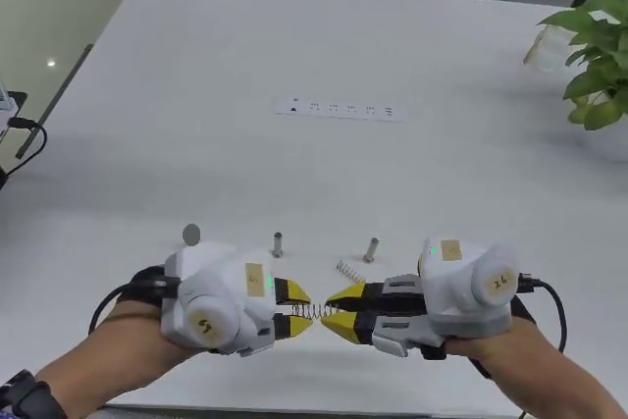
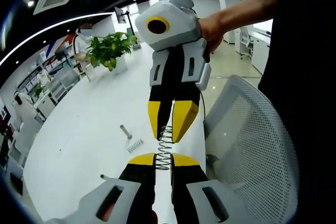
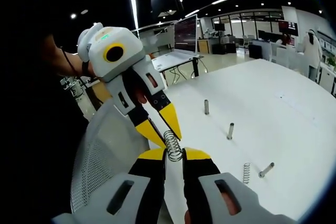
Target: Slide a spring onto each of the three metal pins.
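Note:
A small metal spring (image 1: 316, 312) hangs level above the table's near edge, held at both ends. My left gripper (image 1: 297, 309) is shut on its left end and my right gripper (image 1: 337, 320) on its right end. In the left gripper view the spring (image 2: 164, 148) runs from my own jaws up to the right gripper's yellow fingers (image 2: 182, 119). Three metal pins rest on the table just beyond: one (image 1: 191, 235) at the left, one upright (image 1: 278, 243) in the middle, one (image 1: 371, 249) lying tilted at the right. A second loose spring (image 1: 345, 269) lies beside the right pin.
A white power strip (image 1: 340, 109) lies mid-table. A potted plant (image 1: 597, 66) stands at the far right. A mesh chair (image 2: 252, 145) sits just off the table's near edge. The white table (image 1: 294, 174) stretches away behind the pins.

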Available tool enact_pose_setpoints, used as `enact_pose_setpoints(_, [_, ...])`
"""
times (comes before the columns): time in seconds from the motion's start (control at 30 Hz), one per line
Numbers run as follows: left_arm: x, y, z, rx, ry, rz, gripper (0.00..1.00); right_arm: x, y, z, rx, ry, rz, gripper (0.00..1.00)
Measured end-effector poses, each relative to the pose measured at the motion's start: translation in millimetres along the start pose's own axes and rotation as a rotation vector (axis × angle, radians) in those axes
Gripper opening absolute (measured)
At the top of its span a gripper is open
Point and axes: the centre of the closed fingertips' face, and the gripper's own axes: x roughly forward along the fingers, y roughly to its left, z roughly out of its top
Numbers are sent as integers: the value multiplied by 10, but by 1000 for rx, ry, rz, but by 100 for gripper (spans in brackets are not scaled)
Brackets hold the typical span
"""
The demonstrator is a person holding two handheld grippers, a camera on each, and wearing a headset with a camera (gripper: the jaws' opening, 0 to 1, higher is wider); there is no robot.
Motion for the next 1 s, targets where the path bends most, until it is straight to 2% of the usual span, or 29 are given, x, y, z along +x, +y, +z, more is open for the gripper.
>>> enact_pose_setpoints(0.17, [43, -4, -44, 7, 14, -8, 3, -6, 48, 15, 2, 0, 15, 8])
enact_pose_setpoints(0.47, [83, 4, -73, -14, 5, -4, 3, 14, 28, 44, -22, 22, -6, 8])
enact_pose_setpoints(0.63, [112, 13, -171, -35, 28, 2, 5, 24, 12, 83, -8, 19, -13, 8])
enact_pose_setpoints(0.87, [107, 0, -171, -54, 16, 2, 3, 51, 36, 124, -21, 27, -8, 8])
enact_pose_setpoints(1.0, [141, 7, -133, -95, -8, -2, 2, 66, 40, 206, -42, 31, -10, 8])
